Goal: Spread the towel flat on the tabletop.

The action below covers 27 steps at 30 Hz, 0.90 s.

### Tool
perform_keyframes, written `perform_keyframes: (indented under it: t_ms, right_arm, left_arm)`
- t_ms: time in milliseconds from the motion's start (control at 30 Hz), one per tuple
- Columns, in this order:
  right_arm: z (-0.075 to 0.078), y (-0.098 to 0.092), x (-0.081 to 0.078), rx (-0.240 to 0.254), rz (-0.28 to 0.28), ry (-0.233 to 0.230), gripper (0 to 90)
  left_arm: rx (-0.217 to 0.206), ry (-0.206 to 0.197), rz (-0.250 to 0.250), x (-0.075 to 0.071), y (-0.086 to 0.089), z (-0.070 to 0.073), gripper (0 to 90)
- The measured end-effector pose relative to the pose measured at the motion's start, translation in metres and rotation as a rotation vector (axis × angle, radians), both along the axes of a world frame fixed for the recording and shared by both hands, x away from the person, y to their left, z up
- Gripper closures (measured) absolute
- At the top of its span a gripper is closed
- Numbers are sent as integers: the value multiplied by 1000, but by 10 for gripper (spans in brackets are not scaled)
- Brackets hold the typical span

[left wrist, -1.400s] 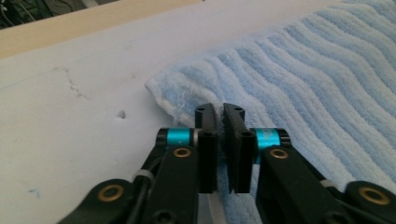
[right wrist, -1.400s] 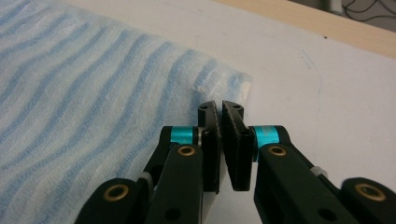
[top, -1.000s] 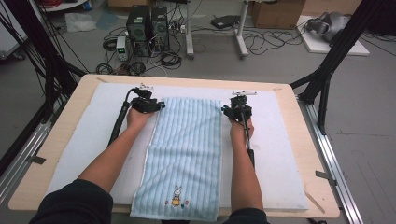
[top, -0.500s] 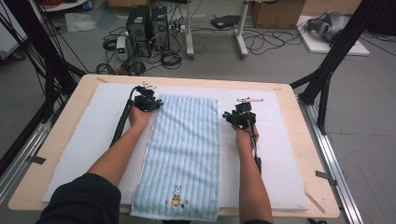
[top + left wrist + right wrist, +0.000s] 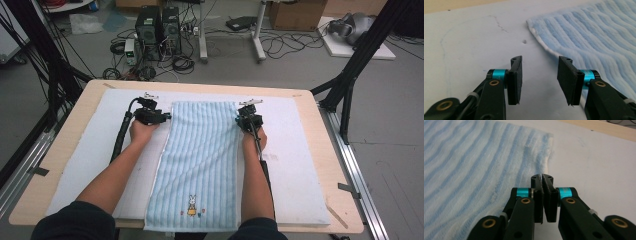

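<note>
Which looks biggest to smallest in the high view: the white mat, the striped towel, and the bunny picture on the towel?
1. white mat
2. striped towel
3. bunny picture

A pale wooden tabletop (image 5: 70, 150) carries a white foam mat (image 5: 300, 165), and a light-blue striped terry towel (image 5: 200, 160) lies lengthwise down the mat's middle. The left hand-held gripper (image 5: 165, 117) sits just beside the towel's far-left corner, the right hand-held gripper (image 5: 246, 116) at its far-right edge. Behind the tabletop, two black computer towers (image 5: 159, 27) stand on the floor.
</note>
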State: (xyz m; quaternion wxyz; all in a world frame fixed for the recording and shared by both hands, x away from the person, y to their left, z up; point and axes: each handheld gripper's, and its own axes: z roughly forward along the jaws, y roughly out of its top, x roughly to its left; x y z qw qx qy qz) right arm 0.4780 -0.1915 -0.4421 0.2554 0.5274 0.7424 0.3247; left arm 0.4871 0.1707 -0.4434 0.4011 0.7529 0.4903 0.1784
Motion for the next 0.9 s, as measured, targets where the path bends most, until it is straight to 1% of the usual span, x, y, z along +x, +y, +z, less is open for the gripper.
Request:
perform_keyframes:
  t_ms: [33, 67, 100, 133, 167, 200, 233, 267, 300, 333, 367, 433, 467, 500, 533, 567, 600, 633, 667, 700, 733, 767, 800, 833, 867, 900]
  right_arm:
    - [-2, -1, 1, 34, -11, 13, 785]
    - [-2, -2, 0, 55, -4, 19, 743]
    - [-2, -1, -2, 66, 1, 20, 710]
    - [-1, -1, -5, 67, 10, 14, 689]
    - [1, -1, -8, 72, 14, 1, 665]
    - [3, -2, -10, 79, 17, -5, 652]
    - [6, -4, -14, 95, 23, -9, 648]
    - [8, -7, -17, 103, 28, -17, 634]
    - [9, -10, -20, 116, 33, -17, 625]
    - [11, -12, -24, 125, 35, -16, 622]
    - [12, -15, -27, 130, 39, -22, 622]
    - [13, -20, -36, 148, 48, -23, 622]
    - [13, -22, -40, 150, 56, -16, 622]
    - [12, -23, -45, 156, 61, -11, 622]
    - [12, -24, -50, 160, 70, -13, 622]
    - [11, -25, -55, 167, 80, -10, 621]
    - [9, -25, -61, 178, 92, -7, 616]
    - [7, -24, -66, 188, 104, 4, 611]
    - [5, -23, -71, 188, 121, 13, 609]
    - [3, -22, -74, 179, 139, 38, 597]
    - [3, -21, -77, 178, 151, 73, 593]
    - [3, -19, -81, 171, 165, 64, 604]
    - [2, -18, -85, 166, 174, 45, 619]
    - [2, -17, -86, 158, 178, 47, 622]
    - [1, -16, -86, 160, 181, 62, 632]
    - [-1, -15, -85, 156, 180, 69, 663]
  left_arm:
    - [-7, 4, -15, 0, -2, 0, 556]
    - [-22, 1, -26, -1, -5, -1, 555]
    - [-34, -5, -38, -1, -9, -1, 555]
    - [-42, -11, -53, -1, -12, -2, 557]
    - [-45, -15, -64, -1, -15, -3, 566]
    - [-2, -19, -84, -2, -20, -6, 588]
    - [39, -35, -90, -4, -24, -7, 624]
    - [63, -50, -86, -4, -26, -7, 652]
    - [54, -47, -96, -4, -27, -6, 736]
    - [76, -61, -92, -3, -27, -7, 858]
    - [84, -69, -74, -2, -28, -7, 864]
    - [113, -82, -16, 2, -26, -7, 870]
    - [114, -81, 11, 4, -24, -7, 870]
    - [82, -73, 39, 6, -21, -7, 868]
    - [64, -61, 56, 8, -19, -7, 850]
    - [46, -51, 67, 8, -16, -7, 783]
    - [26, -45, 64, 8, -14, -7, 683]
    - [33, -41, 57, 7, -12, -6, 607]
    - [38, -30, 45, 6, -9, -6, 576]
    - [24, -20, 32, 5, -6, -6, 549]
    - [7, -14, 28, 2, -3, -5, 532]
    - [1, -16, 22, -1, 1, -4, 532]
    - [-18, -11, 13, -3, 3, -4, 535]
    - [-36, -5, 1, -6, 5, -4, 544]
    - [-52, -3, -14, -7, 6, -4, 558]
    - [-56, 3, -26, -9, 6, -4, 577]
